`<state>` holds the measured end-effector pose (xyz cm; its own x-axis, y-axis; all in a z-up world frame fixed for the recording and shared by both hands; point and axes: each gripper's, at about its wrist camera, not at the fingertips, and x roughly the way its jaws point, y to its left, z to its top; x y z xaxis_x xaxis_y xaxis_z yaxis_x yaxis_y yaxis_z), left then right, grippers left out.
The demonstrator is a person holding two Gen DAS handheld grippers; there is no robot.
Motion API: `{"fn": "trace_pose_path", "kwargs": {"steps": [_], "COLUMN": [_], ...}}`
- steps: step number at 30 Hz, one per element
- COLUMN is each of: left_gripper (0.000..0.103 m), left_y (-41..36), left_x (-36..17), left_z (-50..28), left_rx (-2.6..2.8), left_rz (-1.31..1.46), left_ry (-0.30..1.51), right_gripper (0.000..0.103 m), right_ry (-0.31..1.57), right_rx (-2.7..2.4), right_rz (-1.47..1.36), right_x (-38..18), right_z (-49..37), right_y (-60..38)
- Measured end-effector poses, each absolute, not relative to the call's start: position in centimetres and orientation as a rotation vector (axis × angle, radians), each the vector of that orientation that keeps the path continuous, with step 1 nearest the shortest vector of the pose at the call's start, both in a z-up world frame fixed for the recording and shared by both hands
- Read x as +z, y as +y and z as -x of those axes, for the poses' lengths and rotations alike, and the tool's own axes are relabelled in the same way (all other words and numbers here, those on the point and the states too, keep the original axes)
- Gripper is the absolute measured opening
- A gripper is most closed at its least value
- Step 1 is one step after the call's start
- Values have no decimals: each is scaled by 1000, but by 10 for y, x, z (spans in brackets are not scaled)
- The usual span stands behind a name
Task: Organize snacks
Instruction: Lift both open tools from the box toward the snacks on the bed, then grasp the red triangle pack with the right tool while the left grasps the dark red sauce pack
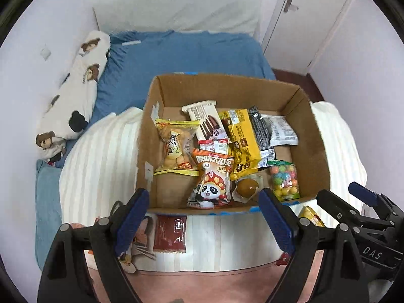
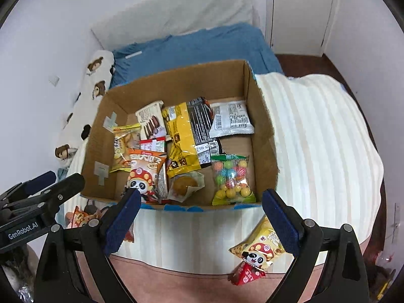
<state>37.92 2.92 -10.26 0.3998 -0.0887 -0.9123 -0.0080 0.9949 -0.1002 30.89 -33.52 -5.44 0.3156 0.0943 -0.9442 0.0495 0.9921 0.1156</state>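
Observation:
A cardboard box (image 1: 285, 93) (image 2: 262, 116) stands on the bed and holds several snack packets: a panda packet (image 1: 212, 181) (image 2: 144, 176), a yellow packet (image 1: 242, 139) (image 2: 181, 136), a candy-ball bag (image 1: 284, 179) (image 2: 232, 179) and others. My left gripper (image 1: 204, 217) is open and empty, just in front of the box's near wall. My right gripper (image 2: 202, 222) is open and empty, also in front of the box. On the blanket lie a dark red packet (image 1: 170, 233), a cartoon packet (image 1: 141, 242), a yellow panda packet (image 2: 260, 247) and a small red packet (image 2: 246, 274).
The box rests on a white striped blanket (image 1: 101, 161) (image 2: 315, 136) over a blue sheet (image 1: 181, 53). A bear-print pillow (image 1: 73, 96) lies along the left wall. A white door (image 2: 300, 12) is at the far right. The other gripper shows at each view's edge (image 1: 363, 212) (image 2: 32, 202).

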Motion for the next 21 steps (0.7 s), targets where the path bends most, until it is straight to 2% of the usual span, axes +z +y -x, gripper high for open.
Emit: {"fn": "trace_pose_path", "kwargs": {"steps": [4, 8, 13, 21], "left_gripper": [89, 89, 89, 89], "left_y": [35, 40, 48, 73], "left_x": [-94, -99, -129, -216], "left_z": [-341, -311, -285, -288], "left_rx": [-34, -11, 52, 137], "left_rz": [101, 92, 78, 153], "left_ry": [1077, 1049, 1063, 1254], "right_gripper": [99, 99, 99, 99], "right_ry": [1182, 1186, 1264, 1371], "right_rx": [36, 44, 18, -145], "right_rz": [-109, -150, -261, -482], "right_x": [-37, -44, -87, -169], "right_z": [-278, -244, -209, -181], "right_y": [-331, -333, -348, -400]}}
